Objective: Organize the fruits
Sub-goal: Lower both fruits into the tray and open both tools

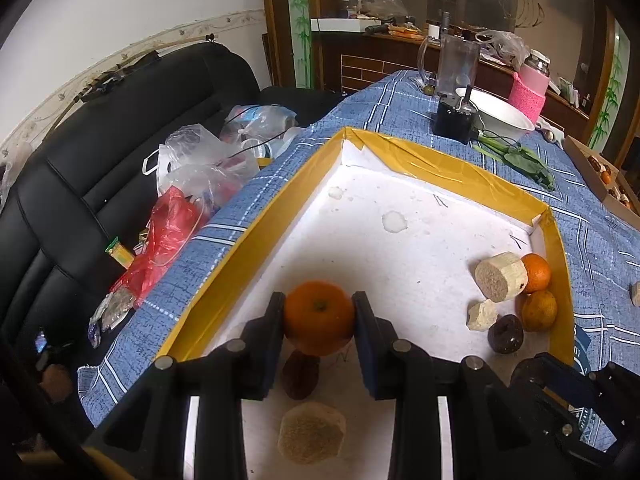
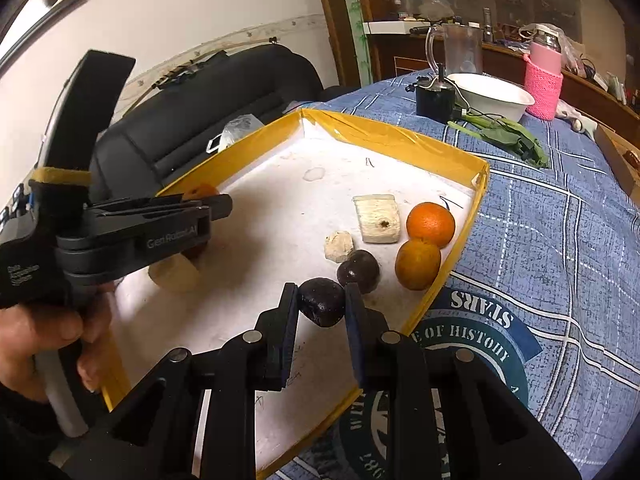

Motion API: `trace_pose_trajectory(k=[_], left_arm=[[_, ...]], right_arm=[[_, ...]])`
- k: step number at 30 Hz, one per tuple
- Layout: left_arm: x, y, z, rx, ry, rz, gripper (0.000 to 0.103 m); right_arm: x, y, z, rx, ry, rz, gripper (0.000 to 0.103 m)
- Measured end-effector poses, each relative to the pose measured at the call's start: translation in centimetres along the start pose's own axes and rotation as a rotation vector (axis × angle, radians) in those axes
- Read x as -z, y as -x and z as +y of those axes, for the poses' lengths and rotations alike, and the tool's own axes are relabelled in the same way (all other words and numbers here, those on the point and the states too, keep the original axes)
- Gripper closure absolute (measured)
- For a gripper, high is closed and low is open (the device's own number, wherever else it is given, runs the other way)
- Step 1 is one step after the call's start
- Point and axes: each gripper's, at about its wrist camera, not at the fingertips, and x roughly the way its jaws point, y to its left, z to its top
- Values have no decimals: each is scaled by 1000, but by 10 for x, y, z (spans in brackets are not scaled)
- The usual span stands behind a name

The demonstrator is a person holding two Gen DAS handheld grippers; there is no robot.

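While the left gripper (image 1: 319, 322) clamps an orange (image 1: 319, 317) between its two pads, lifted above the white floor of the yellow-rimmed tray (image 1: 256, 216), a dark fruit (image 1: 301, 376) sits directly beneath it and a pale cut chunk (image 1: 312, 432) lies nearer the camera, between the arms; ahead and to its right, against the tray's right wall, two more oranges (image 1: 536, 273) touch one another, with a cut cylinder (image 1: 500, 276), a smaller pale piece (image 1: 482, 314) and a dark round fruit (image 1: 506, 334) just beside them; the right gripper (image 2: 321, 305) is closed on a dark purple fruit (image 2: 322, 307), held near the tray's front right corner; just ahead of its tips rests the other dark fruit, then the pale pieces and the oranges; to its left the left gripper shows side-on, gripped by a bare hand (image 2: 44, 340); beyond the tray, on the blue checked tablecloth (image 2: 560, 248), stand a white bowl (image 2: 490, 94), a clear jug (image 2: 456, 50) and a pink-sleeved jar (image 2: 545, 80).
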Motion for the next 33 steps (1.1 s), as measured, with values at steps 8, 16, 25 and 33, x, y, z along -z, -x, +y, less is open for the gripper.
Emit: trace_pose_trajectory(k=[8,16,25,33], left_arm=[[-1,-4,1,8,4,17,67],[-1,-6,1,20,7,28,67],[-1,-10,3,25,16,52,66],[-2,-11,7,21,32,61,66]], right_arm=[[-2,-3,2,31,18,-7,81],[-3,-6,3,48,27,-4,81],[-3,-8,4,68,42,6,81],[-1,-8,9,70,73,22,61]])
